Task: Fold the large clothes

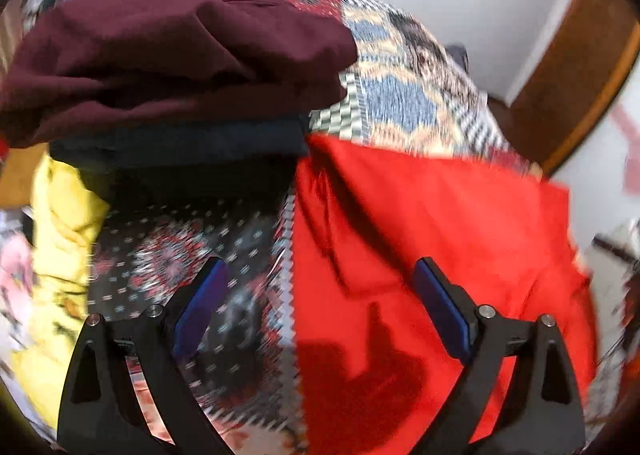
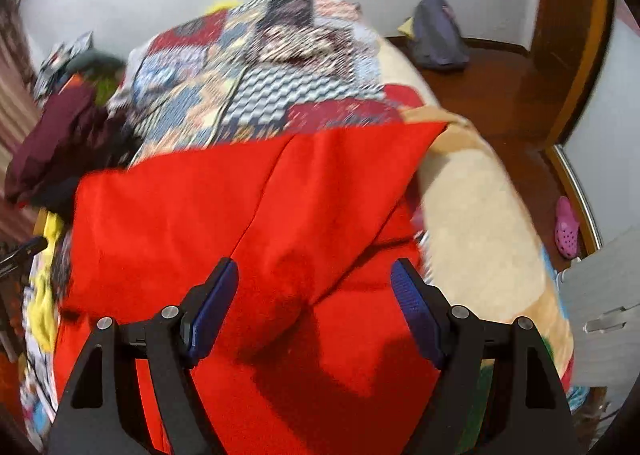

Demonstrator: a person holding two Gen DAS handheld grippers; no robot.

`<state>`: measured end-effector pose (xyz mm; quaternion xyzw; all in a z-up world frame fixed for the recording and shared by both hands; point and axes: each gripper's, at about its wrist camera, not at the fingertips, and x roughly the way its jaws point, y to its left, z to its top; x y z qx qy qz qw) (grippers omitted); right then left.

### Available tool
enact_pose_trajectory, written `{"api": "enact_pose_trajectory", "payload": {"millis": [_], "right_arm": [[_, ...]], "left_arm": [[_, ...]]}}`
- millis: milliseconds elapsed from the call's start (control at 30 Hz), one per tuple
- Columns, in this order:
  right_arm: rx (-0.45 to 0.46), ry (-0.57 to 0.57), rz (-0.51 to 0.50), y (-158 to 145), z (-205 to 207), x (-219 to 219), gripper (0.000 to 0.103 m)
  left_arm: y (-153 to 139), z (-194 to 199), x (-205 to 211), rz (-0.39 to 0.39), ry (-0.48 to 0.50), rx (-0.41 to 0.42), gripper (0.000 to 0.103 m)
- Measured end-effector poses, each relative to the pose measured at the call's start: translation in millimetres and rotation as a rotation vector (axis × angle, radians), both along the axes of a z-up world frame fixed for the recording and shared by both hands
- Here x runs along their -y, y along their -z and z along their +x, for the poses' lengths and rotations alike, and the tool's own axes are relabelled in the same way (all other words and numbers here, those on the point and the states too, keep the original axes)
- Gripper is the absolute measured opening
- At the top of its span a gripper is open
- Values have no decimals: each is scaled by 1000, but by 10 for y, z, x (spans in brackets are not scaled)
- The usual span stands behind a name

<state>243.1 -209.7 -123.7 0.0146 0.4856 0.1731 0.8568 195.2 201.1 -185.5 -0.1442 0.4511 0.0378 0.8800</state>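
- Item: red garment (image 2: 248,215), large, plain, spread on the bed over a patterned quilt (image 2: 248,67). One layer is already doubled over; a diagonal folded edge runs from the upper middle down toward the near right in the right wrist view.
- Position relative to right tongs (image 2: 314,303): directly beneath and ahead. Both pads stand well apart above the cloth, with nothing clamped between them.
- Position relative to left tongs (image 1: 320,303): the garment's left edge (image 1: 298,255) runs almost straight away from the camera, passing between the two fingers. Right pad (image 1: 440,307) hangs over red cloth, left pad over the dark patterned quilt (image 1: 192,255). Spread wide, gripping nothing.
- Long axis: appears to run away from the person, toward the far wall; blur makes the far hem uncertain.
- Nearer hand: judged the right for the body of the garment and its folded corner (image 2: 436,127); the left for the left edge only.
- Neighbours: maroon garment (image 1: 168,47) heaped on dark clothing at far left, yellow cloth (image 1: 60,239) beside it, all clear of the red piece.
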Motion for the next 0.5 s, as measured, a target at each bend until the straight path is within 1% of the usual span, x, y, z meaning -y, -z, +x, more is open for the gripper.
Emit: {"api": "enact_pose_trajectory", "payload": {"millis": [33, 133, 167, 233, 367, 467, 500], "right_arm": [[1, 22, 9, 7, 73, 36, 76], [-9, 77, 21, 65, 278, 111, 76], [-17, 93, 25, 98, 351, 135, 76], [-42, 120, 38, 193, 523, 173, 76], [-115, 154, 75, 458, 809, 249, 76], [-162, 178, 97, 647, 968, 279, 76], [-174, 181, 104, 707, 1018, 287, 76]], "left_arm": [[6, 82, -36, -44, -23, 12, 94], [74, 332, -49, -116, -39, 20, 95], [97, 401, -22, -128, -36, 16, 95], [213, 588, -9, -156, -36, -2, 95], [465, 806, -21, -186, -54, -44, 94], [678, 878, -90, -256, -73, -69, 94], [756, 895, -116, -292, -76, -77, 94]]}}
